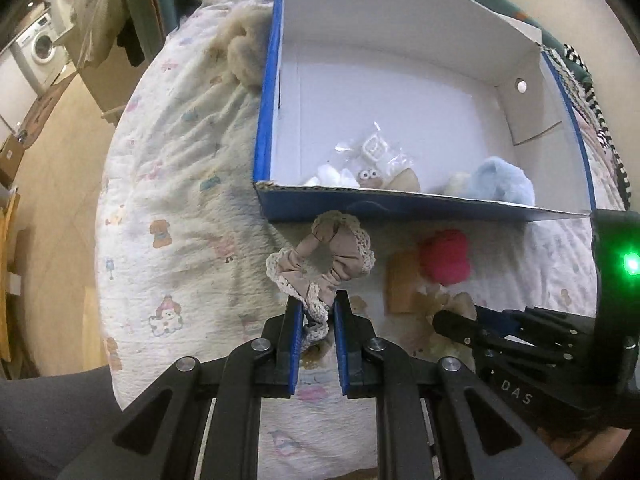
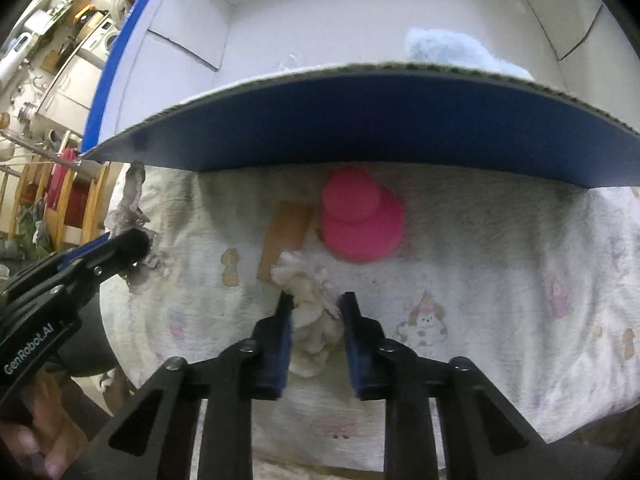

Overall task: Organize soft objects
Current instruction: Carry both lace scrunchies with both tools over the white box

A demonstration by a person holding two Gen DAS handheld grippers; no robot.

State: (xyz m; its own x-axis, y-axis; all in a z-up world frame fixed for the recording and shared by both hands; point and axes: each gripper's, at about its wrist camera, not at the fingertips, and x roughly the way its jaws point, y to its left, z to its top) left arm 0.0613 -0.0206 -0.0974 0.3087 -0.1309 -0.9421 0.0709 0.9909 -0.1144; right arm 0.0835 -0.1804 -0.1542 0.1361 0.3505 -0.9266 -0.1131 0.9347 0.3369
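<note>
My left gripper is shut on a beige scrunchie with a lace edge, held in front of the blue cardboard box. My right gripper is closed around a cream fluffy soft toy lying on the quilt; it also shows in the left wrist view. A pink soft object and a tan flat pad lie just beyond it, before the box wall. Inside the box sit a light blue plush, a small toy with eyes and a clear packet.
The box stands on a white quilted bedcover with cartoon prints. A beige fluffy item lies left of the box. A washing machine and hanging clothes are far left. The left gripper shows at the left in the right wrist view.
</note>
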